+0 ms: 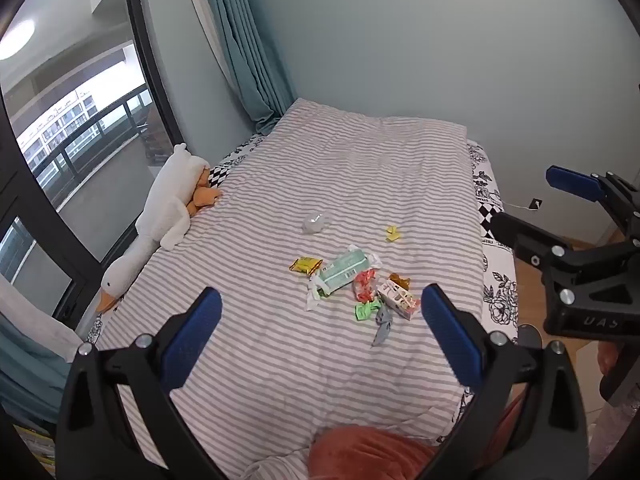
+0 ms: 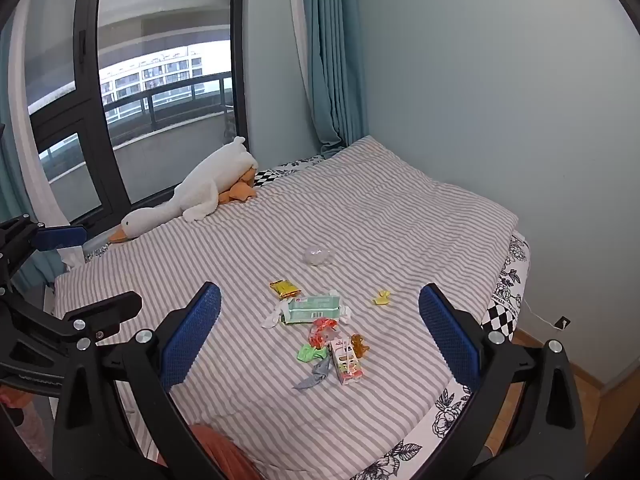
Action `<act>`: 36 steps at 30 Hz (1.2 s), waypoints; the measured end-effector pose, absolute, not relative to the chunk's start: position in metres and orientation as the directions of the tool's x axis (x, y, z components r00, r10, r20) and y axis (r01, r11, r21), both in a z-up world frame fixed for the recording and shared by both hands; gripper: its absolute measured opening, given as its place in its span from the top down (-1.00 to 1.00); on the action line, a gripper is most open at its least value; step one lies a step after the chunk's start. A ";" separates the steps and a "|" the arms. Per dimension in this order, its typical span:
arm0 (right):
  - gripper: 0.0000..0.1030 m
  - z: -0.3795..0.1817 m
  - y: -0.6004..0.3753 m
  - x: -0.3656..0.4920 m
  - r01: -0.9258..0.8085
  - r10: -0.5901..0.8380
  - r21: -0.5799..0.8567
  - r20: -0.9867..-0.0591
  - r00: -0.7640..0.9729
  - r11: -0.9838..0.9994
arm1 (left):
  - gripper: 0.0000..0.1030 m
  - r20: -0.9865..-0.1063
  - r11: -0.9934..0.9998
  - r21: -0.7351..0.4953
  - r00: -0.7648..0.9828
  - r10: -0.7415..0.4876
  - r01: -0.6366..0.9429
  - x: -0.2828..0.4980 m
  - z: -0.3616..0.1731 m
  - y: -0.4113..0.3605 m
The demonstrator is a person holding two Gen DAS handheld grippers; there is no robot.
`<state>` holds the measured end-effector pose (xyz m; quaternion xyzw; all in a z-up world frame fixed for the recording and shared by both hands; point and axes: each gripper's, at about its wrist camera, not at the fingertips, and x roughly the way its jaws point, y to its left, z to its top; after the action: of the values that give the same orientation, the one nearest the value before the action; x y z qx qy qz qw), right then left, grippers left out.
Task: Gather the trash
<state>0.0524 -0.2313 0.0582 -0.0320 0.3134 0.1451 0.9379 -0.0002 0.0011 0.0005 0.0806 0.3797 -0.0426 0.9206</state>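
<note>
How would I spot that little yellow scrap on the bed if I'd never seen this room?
Start at the grey-and-white striped quilt covering the bed. Find the cluster of litter around the pale green tissue packet, then look toward the wall side. The small crumpled yellow wrapper lies alone there, apart from the heap; unlike the flat gold foil sachet, it is bright lemon yellow and twisted.

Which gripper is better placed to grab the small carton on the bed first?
Probably the right gripper: the small carton lies between its open fingers. In the left gripper view it sits near the right finger. Both are empty.
</note>
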 end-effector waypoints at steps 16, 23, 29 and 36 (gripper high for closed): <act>-0.86 0.061 -0.228 0.051 -0.295 0.249 0.020 -0.595 0.764 0.955 | -0.92 -0.705 0.982 0.129 0.709 -0.005 0.135 0.000 -0.002 -0.002; -0.86 0.061 -0.229 0.049 -0.298 0.253 0.021 -0.590 0.767 0.954 | -0.92 -0.703 0.982 0.131 0.711 -0.005 0.136 -0.001 0.001 -0.003; -0.86 0.061 -0.226 0.048 -0.304 0.247 0.001 -0.584 0.773 0.953 | -0.92 -0.700 0.982 0.132 0.714 -0.006 0.138 -0.002 0.001 -0.005; -0.86 0.064 -0.228 0.046 -0.308 0.254 0.006 -0.577 0.776 0.951 | -0.92 -0.699 0.982 0.132 0.715 -0.005 0.136 -0.002 0.001 -0.006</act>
<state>0.0465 -0.2279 0.0637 -0.0445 0.2994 0.1493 0.9413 -0.0018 -0.0055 0.0014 0.0873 0.3758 -0.0383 0.9218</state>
